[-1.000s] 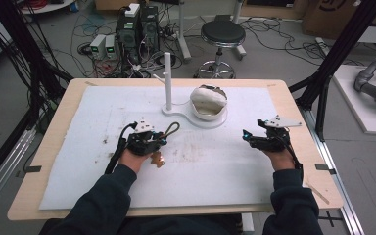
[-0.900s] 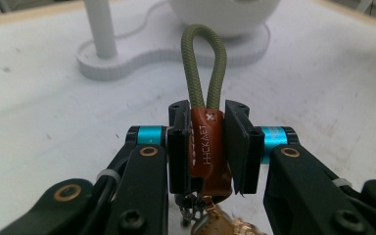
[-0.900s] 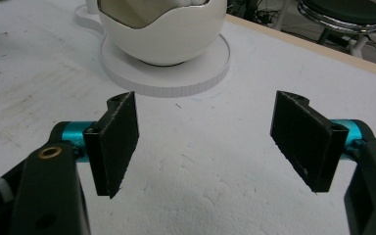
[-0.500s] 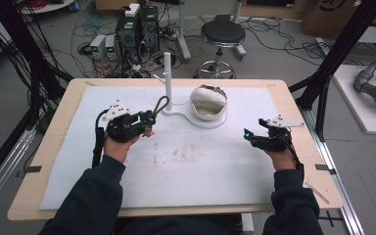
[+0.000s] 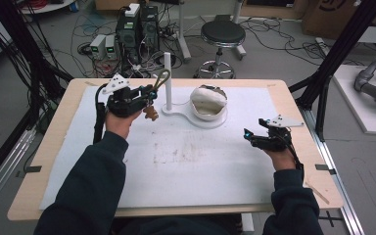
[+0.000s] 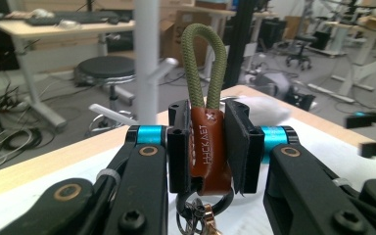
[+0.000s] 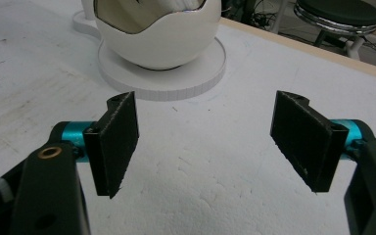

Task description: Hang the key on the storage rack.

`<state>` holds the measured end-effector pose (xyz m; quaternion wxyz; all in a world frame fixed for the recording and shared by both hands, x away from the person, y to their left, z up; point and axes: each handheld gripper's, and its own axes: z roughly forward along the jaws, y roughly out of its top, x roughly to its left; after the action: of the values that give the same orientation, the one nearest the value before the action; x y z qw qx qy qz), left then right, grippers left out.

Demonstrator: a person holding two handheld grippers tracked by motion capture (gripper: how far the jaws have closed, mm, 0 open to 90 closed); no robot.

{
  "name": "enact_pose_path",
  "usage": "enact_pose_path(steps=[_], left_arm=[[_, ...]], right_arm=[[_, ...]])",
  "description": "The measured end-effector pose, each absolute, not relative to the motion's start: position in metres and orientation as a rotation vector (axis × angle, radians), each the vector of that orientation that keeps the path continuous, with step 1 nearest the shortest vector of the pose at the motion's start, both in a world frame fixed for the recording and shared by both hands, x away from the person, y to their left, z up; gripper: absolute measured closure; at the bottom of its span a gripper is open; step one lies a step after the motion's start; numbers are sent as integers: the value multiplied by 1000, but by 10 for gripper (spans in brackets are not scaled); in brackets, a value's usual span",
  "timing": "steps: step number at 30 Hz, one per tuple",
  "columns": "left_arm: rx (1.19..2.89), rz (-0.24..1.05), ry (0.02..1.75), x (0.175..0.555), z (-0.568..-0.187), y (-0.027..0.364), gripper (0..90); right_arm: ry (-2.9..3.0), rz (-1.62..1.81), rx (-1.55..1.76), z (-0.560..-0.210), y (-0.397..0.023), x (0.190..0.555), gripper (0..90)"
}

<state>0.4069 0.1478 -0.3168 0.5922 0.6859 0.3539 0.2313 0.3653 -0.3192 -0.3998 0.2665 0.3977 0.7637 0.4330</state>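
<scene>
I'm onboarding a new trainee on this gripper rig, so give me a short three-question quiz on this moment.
1. True or false: the right gripper has its jaws spread with nothing between them.
2. Which part of the keychain does the left gripper clamp? A) green cord loop B) brown leather tab C) metal ring
3. Fill in: the egg-shaped white bowl sits on a round white ____.

Key: 1 true; 2 B; 3 base.

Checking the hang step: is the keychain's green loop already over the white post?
No: the green loop sits beside the white post, clamped in the left gripper.
</scene>
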Motion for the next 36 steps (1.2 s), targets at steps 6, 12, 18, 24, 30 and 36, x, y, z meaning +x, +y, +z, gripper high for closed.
enact_pose_path(steps=[6,12,18,24,30,36], left_arm=[[1646,573,869,423,-322,140,724],[1699,610,924,437,-335,134,724],[1744,619,947,446,-344,128,725],[1768,639,936,450,-340,119,724],[1778,618,982,454,-349,121,691],[1710,557,996,450,-358,141,496]], right_arm=[[2063,1171,1073,-400,-319,366,266],[2066,1168,1076,-401,-320,365,266],[2066,1167,1076,-402,-322,365,266],[2070,1164,1081,-403,-322,365,266],[2071,1166,1080,-403,-322,365,266],[2074,1169,1084,-404,-323,366,266]])
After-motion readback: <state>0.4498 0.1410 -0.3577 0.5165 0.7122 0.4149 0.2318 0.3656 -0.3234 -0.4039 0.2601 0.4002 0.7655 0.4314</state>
